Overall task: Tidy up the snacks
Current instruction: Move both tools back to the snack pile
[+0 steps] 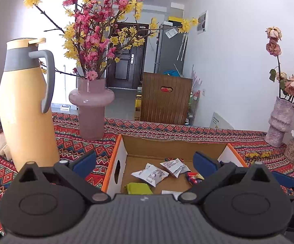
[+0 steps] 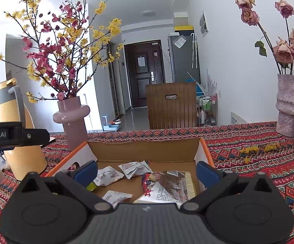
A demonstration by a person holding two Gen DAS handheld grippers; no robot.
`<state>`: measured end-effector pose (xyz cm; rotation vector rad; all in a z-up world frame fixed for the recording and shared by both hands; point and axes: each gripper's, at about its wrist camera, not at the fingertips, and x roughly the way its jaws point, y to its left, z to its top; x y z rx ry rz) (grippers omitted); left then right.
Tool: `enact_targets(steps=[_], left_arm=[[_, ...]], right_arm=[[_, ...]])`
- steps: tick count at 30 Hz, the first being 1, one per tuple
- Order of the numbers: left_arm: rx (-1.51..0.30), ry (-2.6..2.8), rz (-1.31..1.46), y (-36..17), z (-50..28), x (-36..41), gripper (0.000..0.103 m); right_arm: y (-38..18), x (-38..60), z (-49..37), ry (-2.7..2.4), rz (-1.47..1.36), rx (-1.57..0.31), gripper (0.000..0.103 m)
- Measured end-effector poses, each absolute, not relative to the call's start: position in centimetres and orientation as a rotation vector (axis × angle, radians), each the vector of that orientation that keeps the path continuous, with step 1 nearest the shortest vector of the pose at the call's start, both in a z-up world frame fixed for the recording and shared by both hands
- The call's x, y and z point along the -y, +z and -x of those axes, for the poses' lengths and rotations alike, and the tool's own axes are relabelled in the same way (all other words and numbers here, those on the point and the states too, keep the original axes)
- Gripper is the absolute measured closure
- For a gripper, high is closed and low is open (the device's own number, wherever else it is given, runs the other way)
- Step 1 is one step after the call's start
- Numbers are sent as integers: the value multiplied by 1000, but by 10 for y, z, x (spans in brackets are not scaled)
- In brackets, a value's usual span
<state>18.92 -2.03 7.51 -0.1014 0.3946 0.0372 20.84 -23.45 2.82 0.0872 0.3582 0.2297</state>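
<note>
Right wrist view: snacks lie in the box (image 2: 147, 146), white packets (image 2: 106, 178) beside a large printed pack (image 2: 171, 189). My right gripper (image 2: 147, 172) stands fully open, empty; my left gripper (image 1: 144, 162) likewise over the same box. Risk, as I judge it: both working one box could clash, or a wide jaw could catch the cardboard wall. Flask (image 1: 25, 105) and pink vase (image 1: 91, 109) stand near the left side; a careless swing could tip them
</note>
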Motion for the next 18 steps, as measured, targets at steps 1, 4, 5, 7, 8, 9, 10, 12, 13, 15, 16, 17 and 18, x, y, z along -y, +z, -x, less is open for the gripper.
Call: enact_targets(steps=[1,4,5,7,8,9,10,12,13,15,16,17,18], left_arm=[[-396,38,101,75,-186,20,0],[-397,43,99,76,-177,18,0],[-398,43,99,76,-173,17,0],[-399,45,98,76,-167,16,0],[-400,46,97,76,-163,15,0],[-402,47,97,75,-160,15,0],[-404,48,96,75,-156,14,0],[-410,52,94,72,-150,12,0],[-414,54,94,71,-147,11,0],[-421,57,94,68,-142,9,0],[-425,59,94,67,-140,7,0],[-428,60,93,66,-137,7,0],[-432,61,92,65,-135,6,0]], right_arm=[[28,235,-205,231,-87,-360,0],[28,236,-194,232,-87,-367,0],[28,236,-191,233,-87,-369,0],[28,237,-184,235,-84,-374,0],[28,237,-180,237,-83,-377,0],[28,237,-177,238,-82,-379,0],[27,237,-174,239,-81,-380,0],[26,238,-167,240,-82,-386,0],[26,239,-164,240,-82,-389,0],[23,241,-158,240,-84,-397,0],[22,242,-155,241,-86,-402,0],[21,243,-153,242,-88,-410,0],[20,243,-150,241,-89,-417,0]])
